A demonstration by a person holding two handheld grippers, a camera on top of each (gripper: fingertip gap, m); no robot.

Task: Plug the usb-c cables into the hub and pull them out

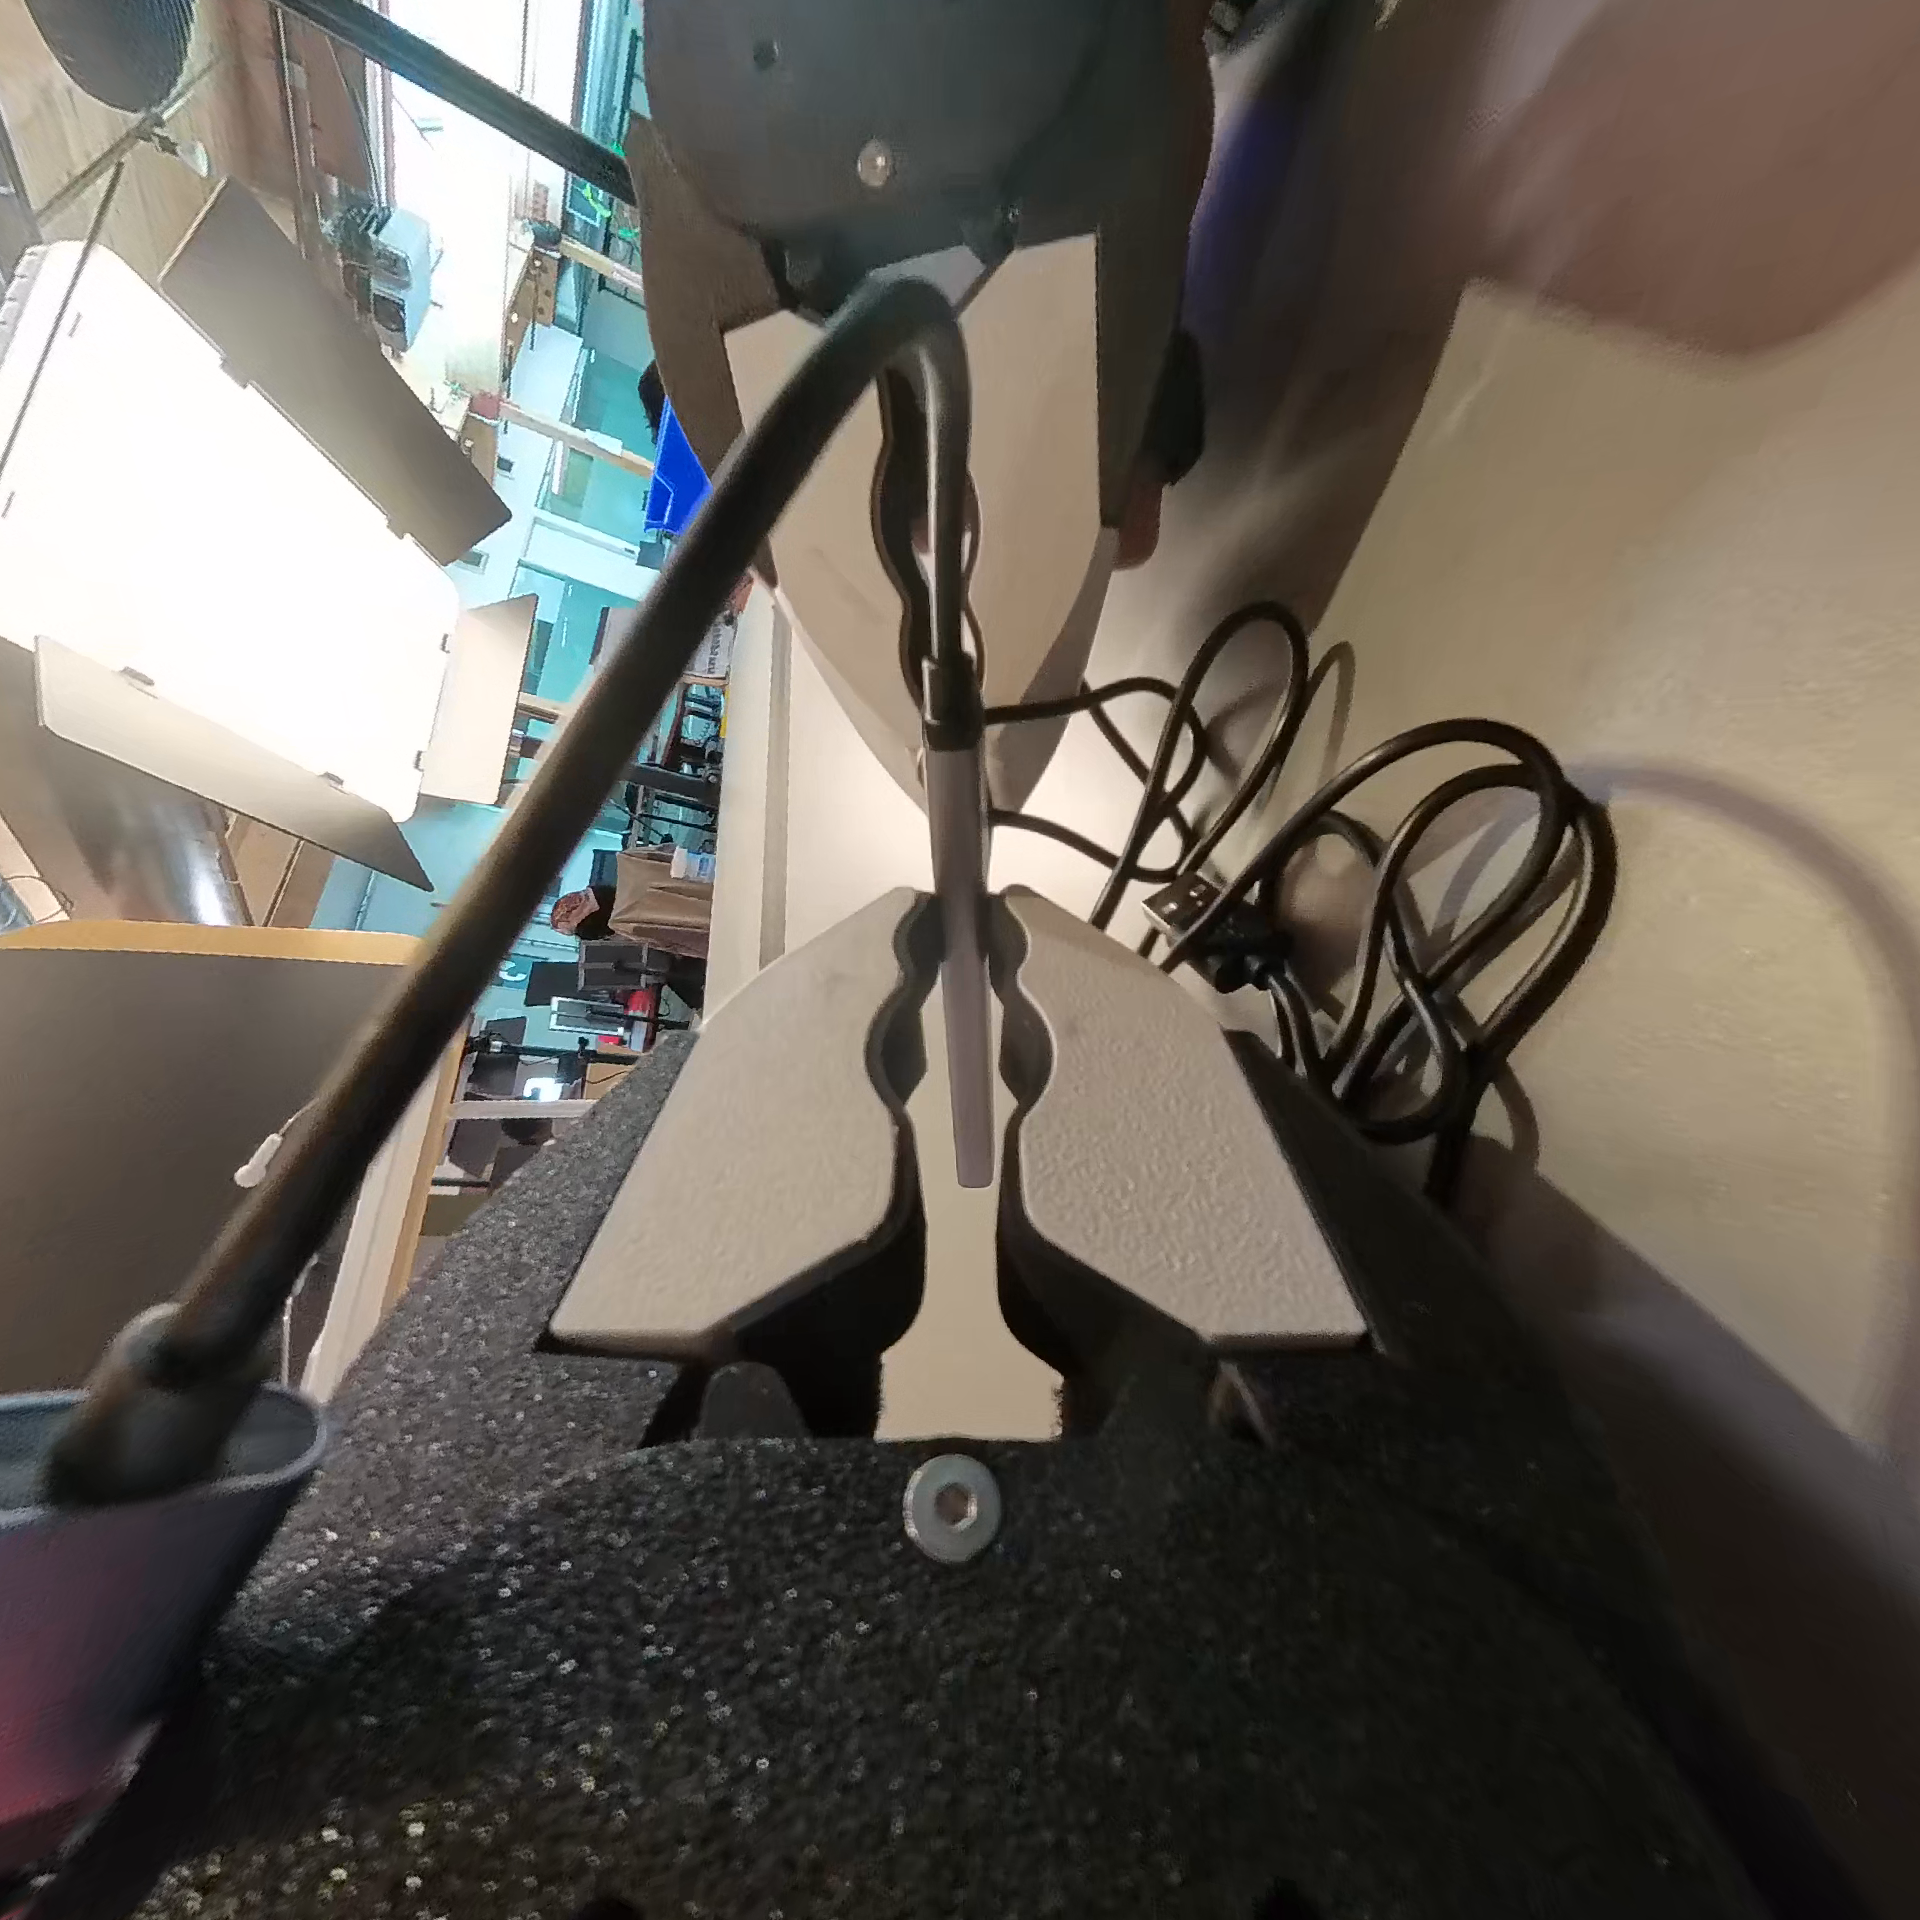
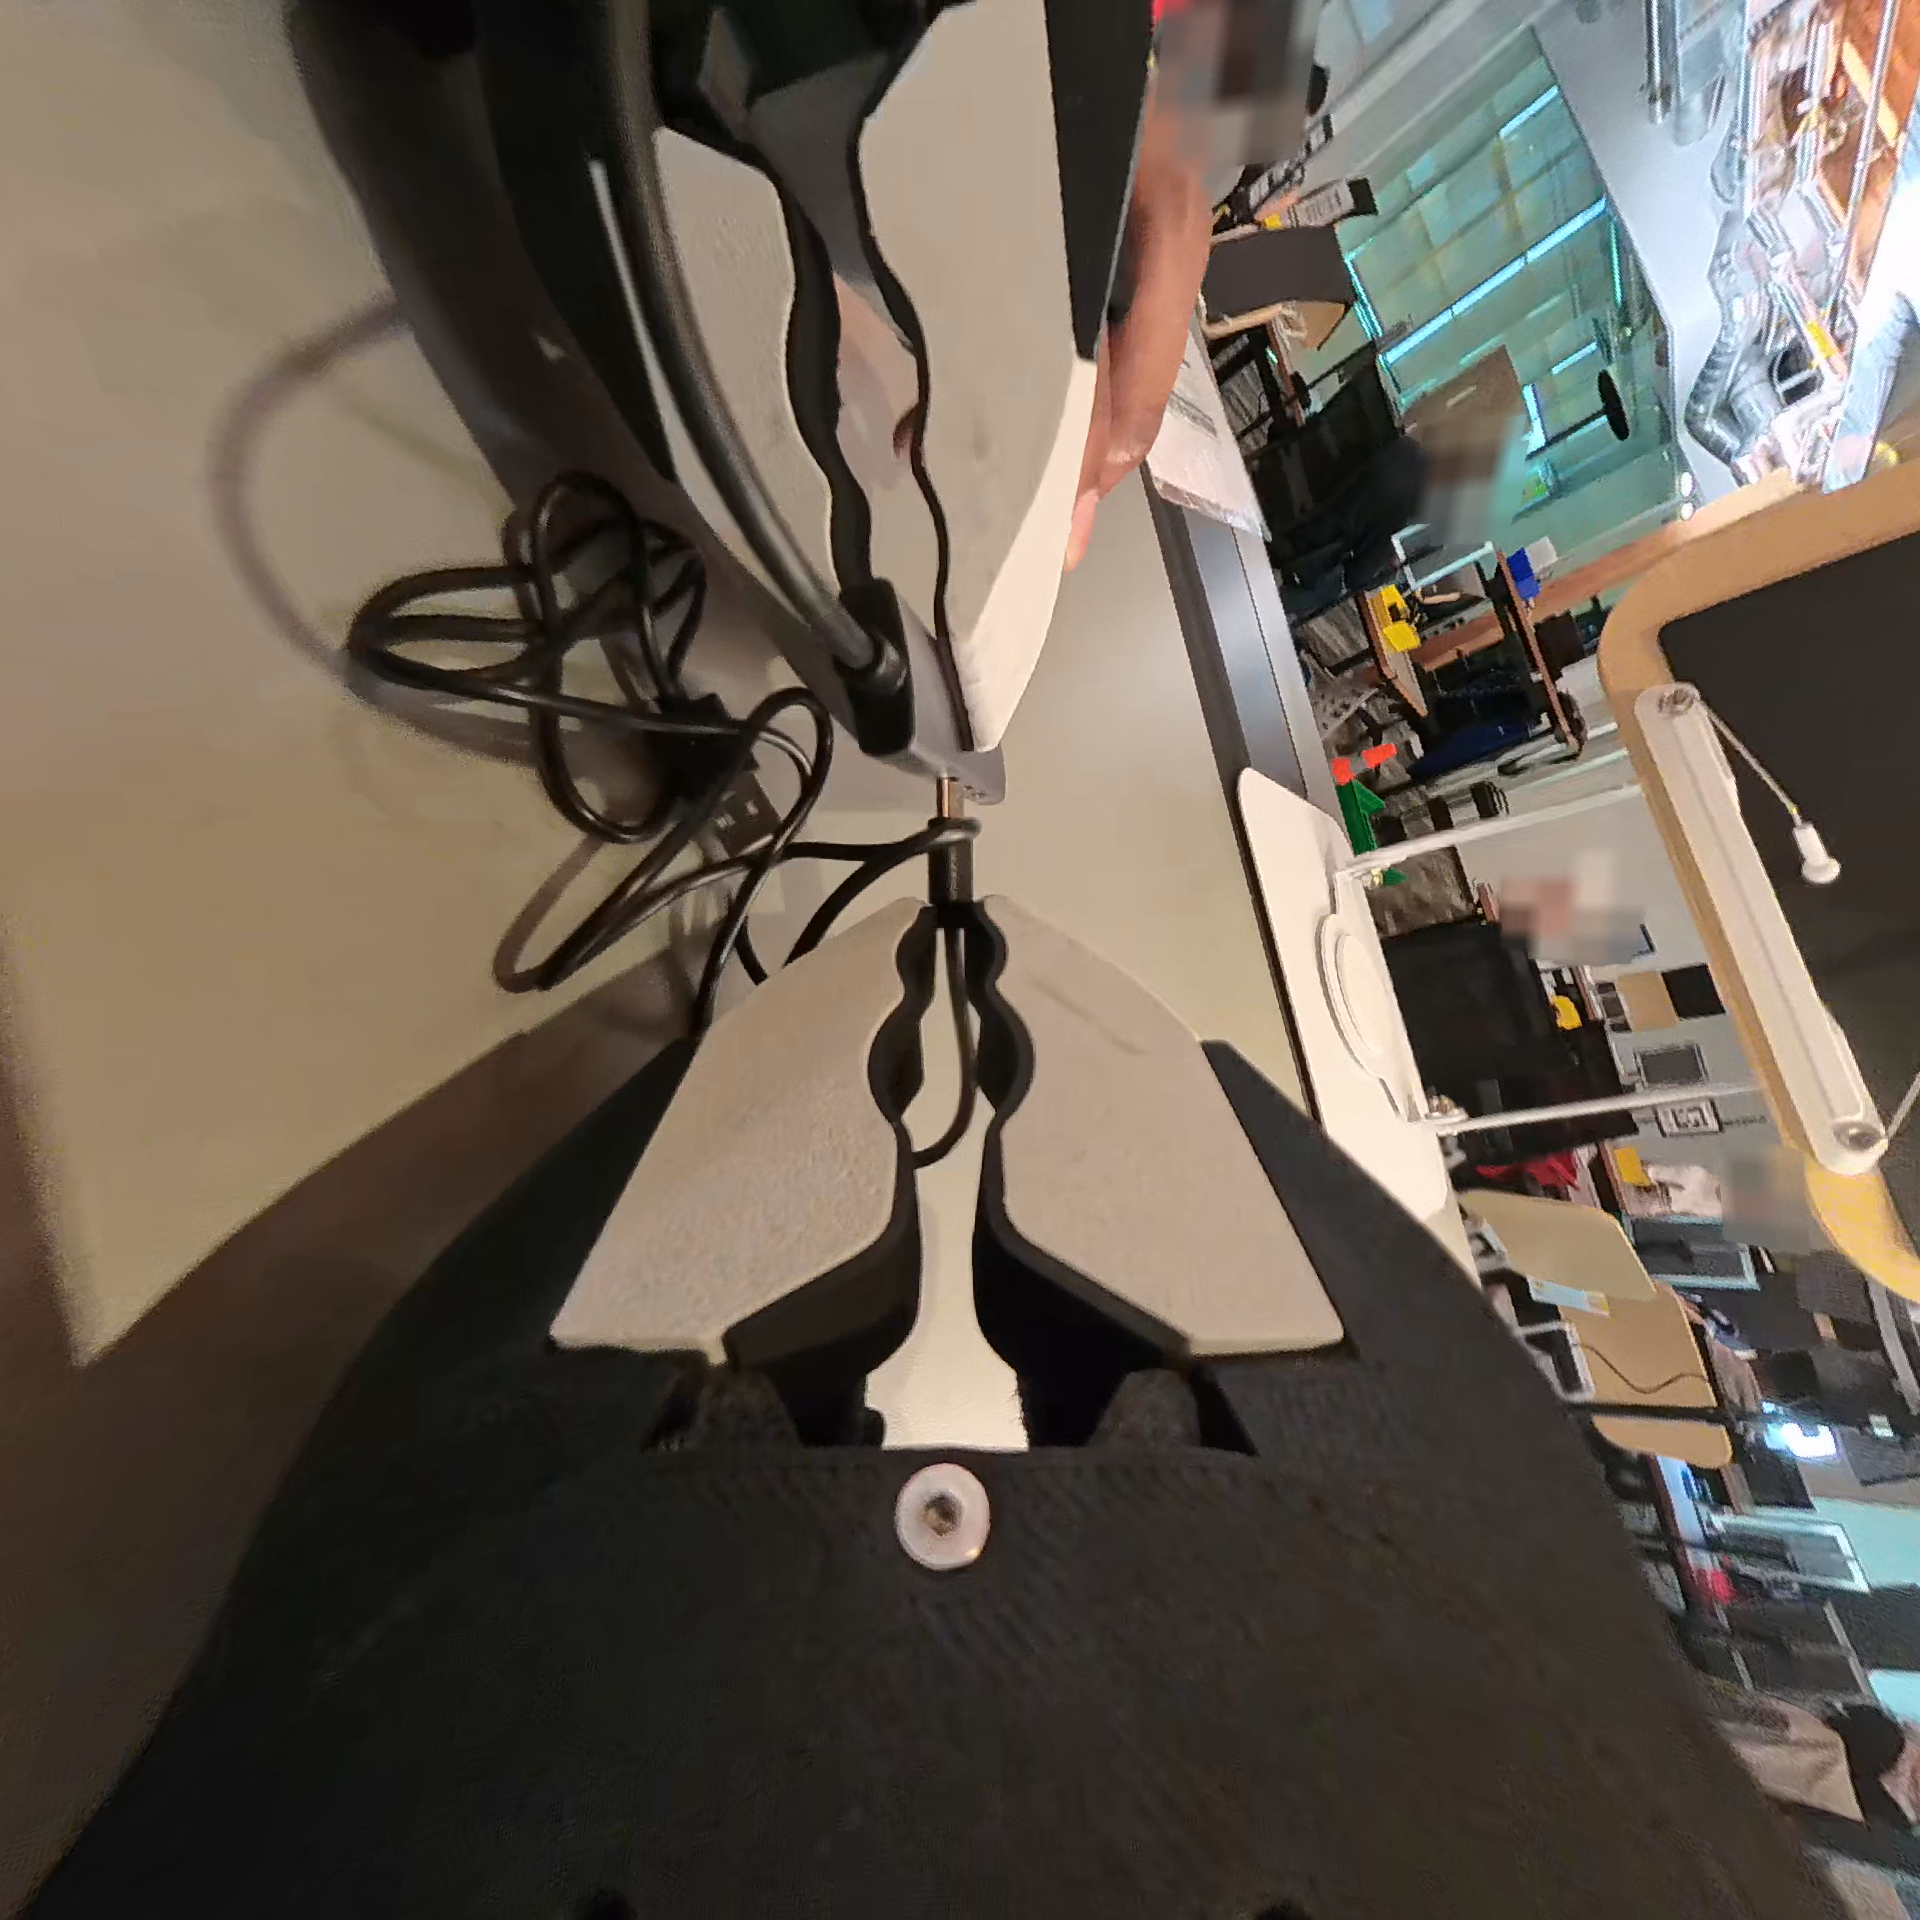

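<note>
Left wrist view: left gripper (image 1: 961, 925) jaws clenched on the slim grey hub (image 1: 961, 935), held edge-on above the worktop (image 1: 1662, 727). Right gripper (image 2: 958, 914) jaws clamp a black usb-c cable (image 2: 951, 868), its plug tip at the hub's port (image 2: 948, 798), seating unclear. Spare cables (image 1: 1455, 883) lie tangled below.

A pale table (image 2: 156, 416) fills the foreground, and beyond its edge lies a cluttered workshop with tall teal-tinted windows (image 2: 1496, 197), a bright softbox light panel (image 1: 177, 520), wood-rimmed dark boards (image 2: 1818, 727), and crowded benches (image 2: 1455, 644).
</note>
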